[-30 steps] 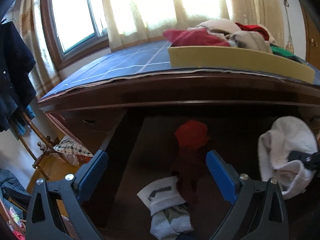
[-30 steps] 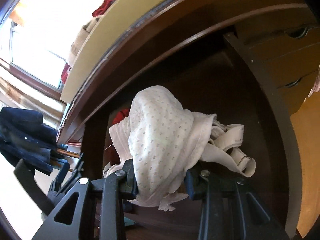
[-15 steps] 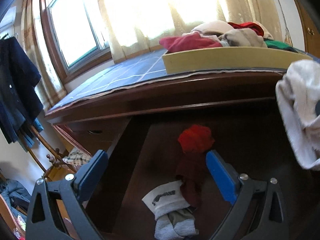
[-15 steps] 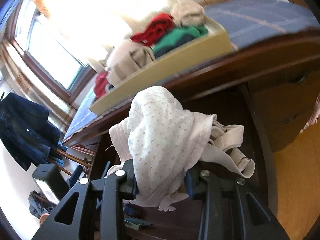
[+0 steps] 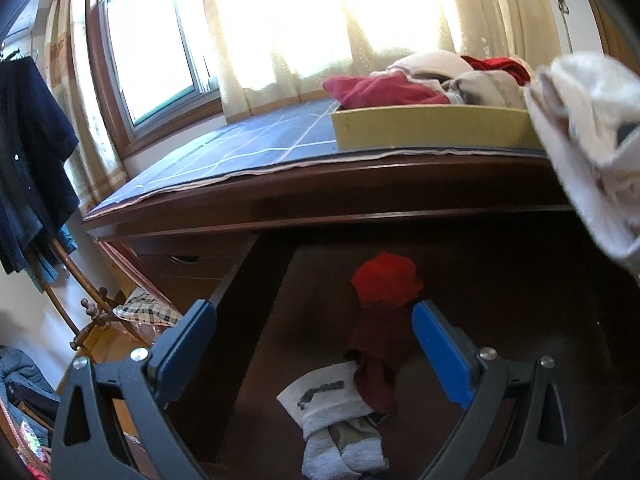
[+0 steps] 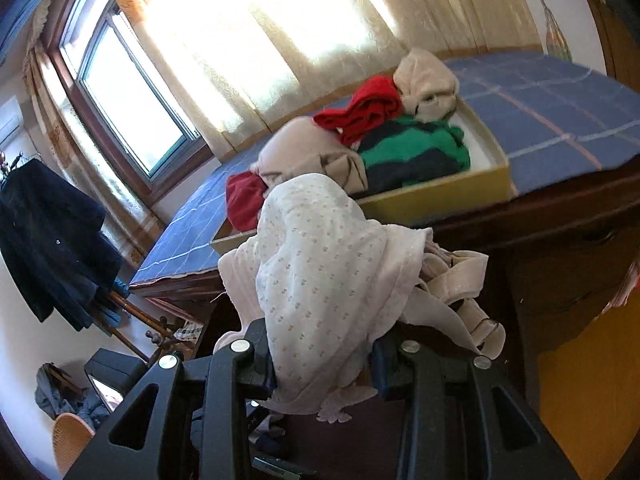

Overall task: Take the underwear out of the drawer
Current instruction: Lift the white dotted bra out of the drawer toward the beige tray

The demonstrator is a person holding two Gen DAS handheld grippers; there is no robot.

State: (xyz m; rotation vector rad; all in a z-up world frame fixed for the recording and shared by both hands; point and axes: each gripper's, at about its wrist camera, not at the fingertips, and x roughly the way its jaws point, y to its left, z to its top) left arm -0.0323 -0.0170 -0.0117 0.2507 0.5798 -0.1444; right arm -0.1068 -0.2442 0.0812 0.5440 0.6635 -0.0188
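Note:
My right gripper (image 6: pixel 322 364) is shut on white underwear with a small dot print (image 6: pixel 320 276), held up in the air at the height of the dresser top. The same white bundle (image 5: pixel 592 140) shows at the right edge of the left wrist view. My left gripper (image 5: pixel 312 344) stands open over the open dark wooden drawer (image 5: pixel 256 320), its blue pads wide apart with nothing between them. Inside the drawer lie a red garment (image 5: pixel 384 280), a dark red piece (image 5: pixel 380 360) and rolled grey and white socks (image 5: pixel 336 420).
On the dresser top, over a blue checked cloth (image 6: pixel 560 112), stands a yellow tray (image 6: pixel 440 196) heaped with red, beige and green clothes. A window with pale curtains (image 6: pixel 260 52) is behind. Dark clothing hangs on a rack (image 6: pixel 52 240) at the left.
My right gripper rose with the white underwear from inside the drawer to the level of the dresser top, rolling as it went. The left gripper stayed in place, open.

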